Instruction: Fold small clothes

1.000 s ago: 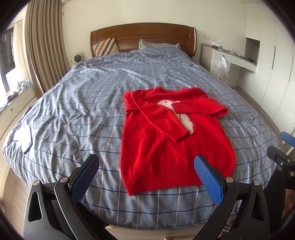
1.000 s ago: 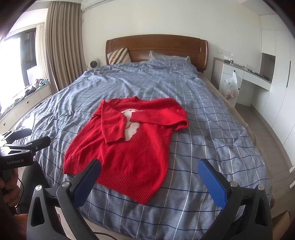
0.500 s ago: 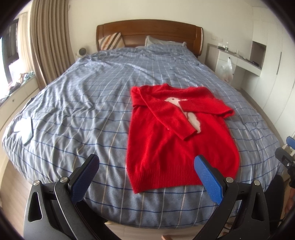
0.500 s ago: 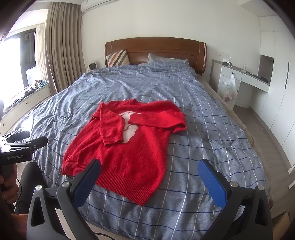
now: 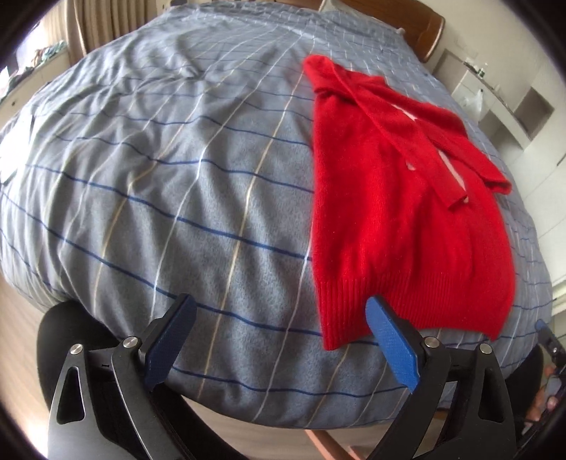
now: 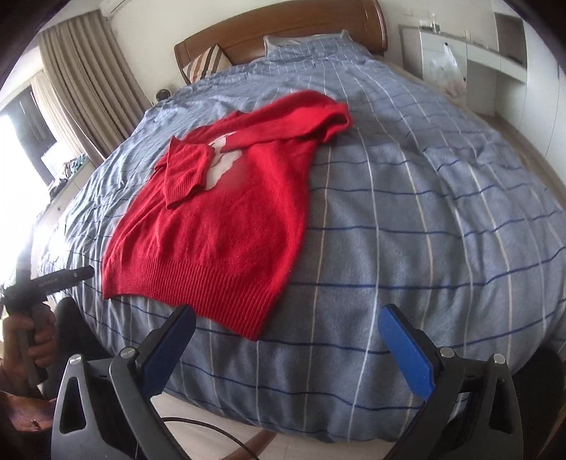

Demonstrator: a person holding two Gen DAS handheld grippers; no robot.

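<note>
Red sweater (image 5: 406, 198) — sleeves folded in.

Both wrist views looking steeply down from close above the bed's (image 5: 198, 184) foot edge toward the headboard (image 6: 283, 32), sharing the red sweater (image 6: 226, 219).

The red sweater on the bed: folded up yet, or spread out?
Partly folded: the sweater lies flat, both sleeves crossed over its chest, hem unfolded.
</note>
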